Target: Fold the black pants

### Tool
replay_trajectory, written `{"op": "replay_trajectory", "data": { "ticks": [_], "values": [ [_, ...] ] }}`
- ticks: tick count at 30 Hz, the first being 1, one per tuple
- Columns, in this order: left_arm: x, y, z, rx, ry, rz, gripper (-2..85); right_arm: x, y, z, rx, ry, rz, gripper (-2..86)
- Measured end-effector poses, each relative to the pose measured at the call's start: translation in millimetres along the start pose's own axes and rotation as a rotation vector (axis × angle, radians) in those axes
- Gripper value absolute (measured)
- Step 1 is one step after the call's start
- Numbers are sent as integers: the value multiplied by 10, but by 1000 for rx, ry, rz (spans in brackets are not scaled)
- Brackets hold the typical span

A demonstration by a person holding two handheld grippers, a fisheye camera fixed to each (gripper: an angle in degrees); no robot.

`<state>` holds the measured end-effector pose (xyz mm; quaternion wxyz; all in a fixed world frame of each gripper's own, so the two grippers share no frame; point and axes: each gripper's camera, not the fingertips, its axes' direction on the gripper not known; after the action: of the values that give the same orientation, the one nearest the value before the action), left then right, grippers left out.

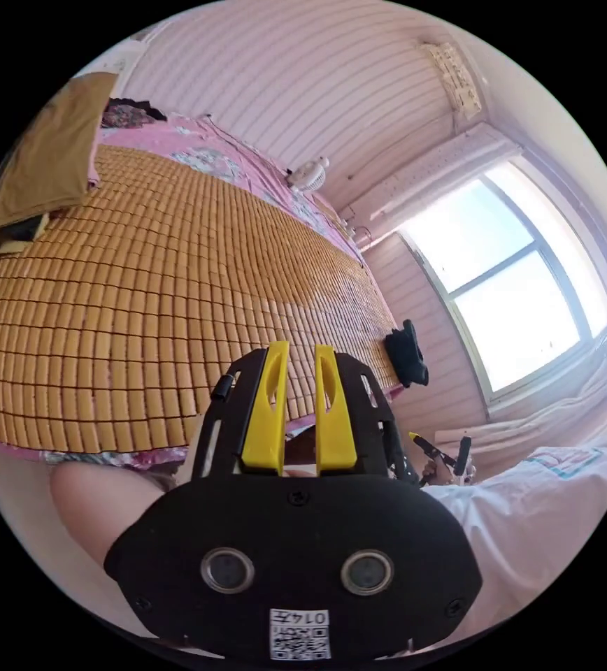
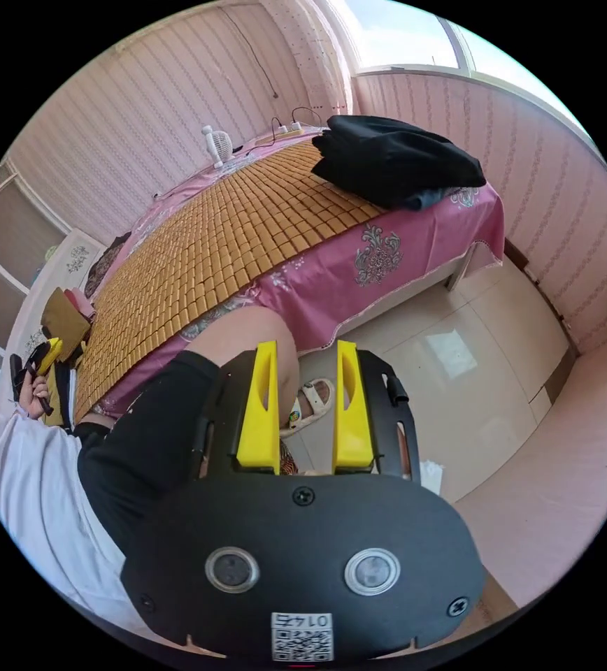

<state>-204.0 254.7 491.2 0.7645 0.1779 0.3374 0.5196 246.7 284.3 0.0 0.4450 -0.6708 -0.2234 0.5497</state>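
1. The left gripper [image 1: 299, 353] is held off the bed's edge, its yellow jaws a narrow gap apart and gripping nothing.
2. The right gripper [image 2: 308, 349] hangs above the floor [image 2: 457, 363] beside the bed, its jaws parted a little wider, also empty; a sandalled foot [image 2: 310, 398] shows between them.
3. Ahead of the left gripper spreads a bamboo mat [image 1: 150, 293] over a pink sheet [image 1: 247, 168].
4. The black pants [image 2: 394, 161] lie bunched at the mat's corner, well apart from both grippers: beyond and to the right of the right gripper, and to the right of the left gripper's jaws.
5. At the mat's far left from the left gripper sits a folded brown cloth [image 1: 52, 154].
6. A small fan [image 1: 310, 175] stands at the bed's far edge by the wall, and a window [image 1: 506, 272] glows to the right.
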Motion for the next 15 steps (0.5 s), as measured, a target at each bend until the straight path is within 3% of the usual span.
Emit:
{"op": "replay_trajectory", "data": {
  "ticks": [5,11,15],
  "values": [
    [-191,787,-1261,392,-206,3,72,-999,-420,78,61,-93,-358,120],
    [-553,1796,-2065,575,-451,-102,82,-2855,-753,543,13,-376,-763,115],
    [-960,2374,-2318,637,-495,-255,84,-4259,-447,1054,-127,-567,-1006,117]
  ]
}}
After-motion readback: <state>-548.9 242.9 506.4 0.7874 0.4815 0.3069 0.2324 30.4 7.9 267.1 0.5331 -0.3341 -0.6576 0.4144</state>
